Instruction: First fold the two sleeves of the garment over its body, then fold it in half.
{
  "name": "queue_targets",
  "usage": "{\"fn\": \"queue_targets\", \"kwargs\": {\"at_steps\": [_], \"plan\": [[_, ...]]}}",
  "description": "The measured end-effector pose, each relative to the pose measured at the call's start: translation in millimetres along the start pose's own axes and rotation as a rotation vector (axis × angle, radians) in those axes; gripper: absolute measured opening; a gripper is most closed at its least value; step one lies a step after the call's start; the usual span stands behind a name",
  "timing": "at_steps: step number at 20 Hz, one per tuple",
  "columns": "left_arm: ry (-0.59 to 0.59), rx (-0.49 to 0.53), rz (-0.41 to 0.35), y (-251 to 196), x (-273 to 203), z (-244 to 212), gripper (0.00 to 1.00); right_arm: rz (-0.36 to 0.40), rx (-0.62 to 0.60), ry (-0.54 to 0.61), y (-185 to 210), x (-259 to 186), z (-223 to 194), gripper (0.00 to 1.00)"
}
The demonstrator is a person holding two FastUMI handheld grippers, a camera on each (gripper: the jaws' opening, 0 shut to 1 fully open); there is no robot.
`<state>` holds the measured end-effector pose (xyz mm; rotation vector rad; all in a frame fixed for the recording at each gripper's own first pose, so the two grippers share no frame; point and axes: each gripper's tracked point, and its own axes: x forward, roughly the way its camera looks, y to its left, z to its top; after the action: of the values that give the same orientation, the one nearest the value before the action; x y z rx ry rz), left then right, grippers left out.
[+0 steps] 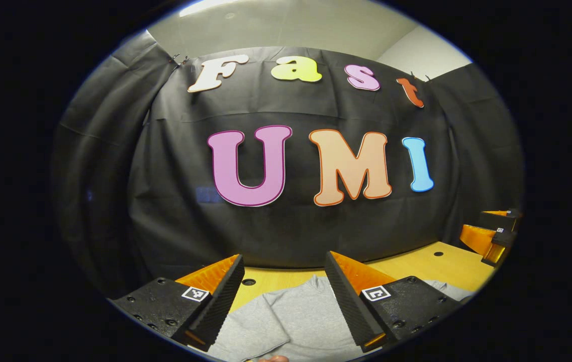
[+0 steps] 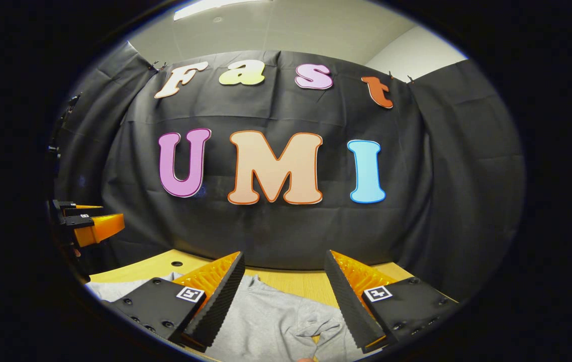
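A grey long-sleeved garment (image 1: 296,317) lies flat on the wooden table (image 1: 416,261), its neck toward the booth's wall. In the left gripper view my left gripper (image 1: 284,257) hangs open above the garment's left part, where one sleeve (image 1: 251,327) lies beside the body; nothing is between its fingers. The right gripper (image 1: 492,234) shows far off at the right edge. In the right gripper view my right gripper (image 2: 283,254) is open above the garment (image 2: 271,317), whose right sleeve (image 2: 321,327) is bunched up. The left gripper (image 2: 90,221) shows at the left edge.
The black cloth wall (image 2: 286,231) stands just behind the table's (image 2: 291,281) far edge. Small dark holes (image 1: 248,282) dot the tabletop near the garment. A bit of a hand (image 1: 273,358) shows at the bottom edge.
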<state>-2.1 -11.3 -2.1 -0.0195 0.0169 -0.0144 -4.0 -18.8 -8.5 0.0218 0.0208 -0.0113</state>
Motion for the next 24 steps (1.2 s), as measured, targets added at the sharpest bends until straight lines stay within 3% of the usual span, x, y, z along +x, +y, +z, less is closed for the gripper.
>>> {"fn": "queue_targets", "kwargs": {"at_steps": [9, 15, 20, 24], "plan": [[0.004, 0.009, -0.023, -9.7, 5.8, -1.2, 0.94, -0.053, 0.004, 0.018, -32.4, -4.4, -4.6, 1.00], [-0.005, -0.003, -0.059, -32.9, 14.6, 0.8, 0.94, -0.177, -0.002, 0.070, -102.3, -22.7, -27.5, 0.99], [-0.010, -0.001, -0.077, -44.9, 20.4, 2.8, 0.94, -0.305, 0.010, 0.180, -171.8, -48.8, -72.2, 1.00], [-0.003, 0.002, -0.077, -48.0, 22.1, -0.7, 0.94, -0.351, -0.010, 0.294, -207.8, -75.8, -111.4, 0.99]]}}
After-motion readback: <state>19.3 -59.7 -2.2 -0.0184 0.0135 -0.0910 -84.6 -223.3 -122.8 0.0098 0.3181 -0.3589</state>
